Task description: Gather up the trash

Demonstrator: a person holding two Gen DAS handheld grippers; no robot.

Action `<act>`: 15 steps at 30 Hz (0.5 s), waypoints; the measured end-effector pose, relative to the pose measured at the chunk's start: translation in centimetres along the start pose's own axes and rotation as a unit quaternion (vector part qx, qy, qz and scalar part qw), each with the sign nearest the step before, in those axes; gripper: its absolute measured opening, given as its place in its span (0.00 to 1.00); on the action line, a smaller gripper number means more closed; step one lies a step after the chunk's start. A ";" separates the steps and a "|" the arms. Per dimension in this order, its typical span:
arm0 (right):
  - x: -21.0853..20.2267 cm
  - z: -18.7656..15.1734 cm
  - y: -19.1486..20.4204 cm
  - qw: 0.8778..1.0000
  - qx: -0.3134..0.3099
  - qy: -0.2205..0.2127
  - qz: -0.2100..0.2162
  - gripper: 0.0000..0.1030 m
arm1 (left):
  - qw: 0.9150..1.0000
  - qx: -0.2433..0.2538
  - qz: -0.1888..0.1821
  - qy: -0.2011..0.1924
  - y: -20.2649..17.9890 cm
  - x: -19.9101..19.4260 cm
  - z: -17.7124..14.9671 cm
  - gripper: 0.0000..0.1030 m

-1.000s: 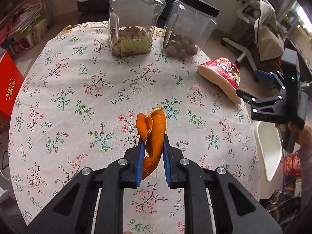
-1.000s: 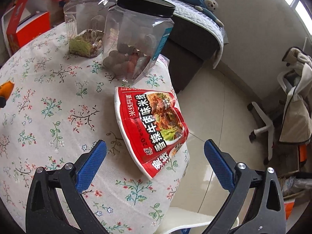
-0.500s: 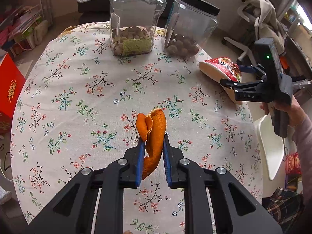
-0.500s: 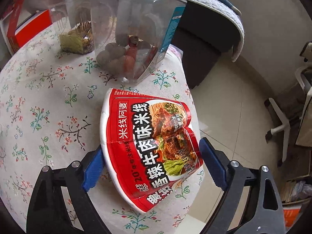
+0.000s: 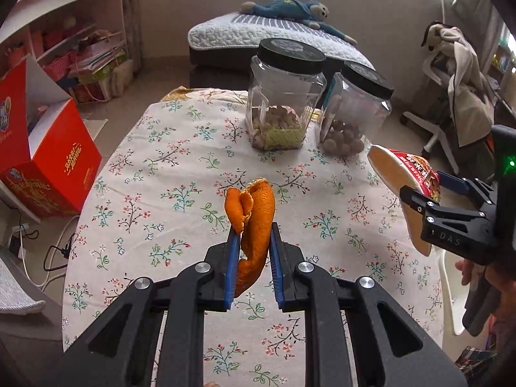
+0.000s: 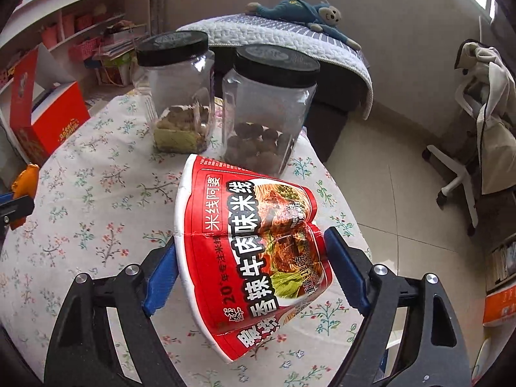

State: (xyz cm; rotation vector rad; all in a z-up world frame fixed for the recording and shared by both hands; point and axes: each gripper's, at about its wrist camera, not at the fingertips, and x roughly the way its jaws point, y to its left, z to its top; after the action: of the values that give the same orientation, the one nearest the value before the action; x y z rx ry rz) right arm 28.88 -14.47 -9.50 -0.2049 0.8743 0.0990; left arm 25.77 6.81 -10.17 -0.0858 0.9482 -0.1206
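An orange peel [image 5: 254,206] hangs above the floral tablecloth [image 5: 167,167], and my left gripper [image 5: 254,229] is shut on it. The peel [image 6: 27,177] also shows at the left edge of the right wrist view. A red and white instant noodle bowl [image 6: 258,274], creased on its side, sits between the blue pads of my right gripper [image 6: 250,238]. Its jaws are closing and both pads press the bowl's sides. In the left wrist view the bowl [image 5: 390,167] is raised off the table at the right edge, in the right gripper [image 5: 422,182], with a hand below it.
Two clear jars with black lids [image 5: 283,103] [image 5: 354,119] stand at the far side of the table. A red box [image 5: 54,161] sits on the floor to the left. A white chair [image 5: 451,290] stands by the table's right edge, a draped office chair [image 6: 483,129] beyond.
My right gripper moved onto the noodle bowl, its jaws narrowed onto the sides, and the bowl came up off the table. My left gripper rose and tilted up with the peel.
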 end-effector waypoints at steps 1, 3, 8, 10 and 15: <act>-1.1 0.0 0.6 1.000 0.000 -0.011 -0.005 0.78 | 1.000 -0.006 0.001 -0.007 0.3 -0.5 0.1 0.18; -3.1 -0.1 1.3 0.999 0.000 -0.033 -0.013 0.78 | 1.000 -0.013 0.005 -0.022 0.8 -1.5 0.3 0.18; -7.6 -0.7 2.4 0.995 0.009 -0.091 -0.042 0.78 | 0.997 -0.022 0.018 -0.067 1.3 -4.1 0.4 0.18; -8.9 -1.1 2.4 0.992 0.021 -0.114 -0.055 0.78 | 0.996 -0.023 0.021 -0.082 1.1 -5.0 0.2 0.18; -10.0 -2.5 1.4 0.984 0.071 -0.141 -0.076 0.62 | 0.992 -0.023 0.039 -0.119 0.6 -7.1 -0.6 0.19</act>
State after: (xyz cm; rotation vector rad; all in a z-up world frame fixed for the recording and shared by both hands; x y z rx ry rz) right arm 20.33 -13.72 -3.55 -0.1201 0.5782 -0.0766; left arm 21.27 8.36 -4.90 -0.1036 0.7152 -0.0164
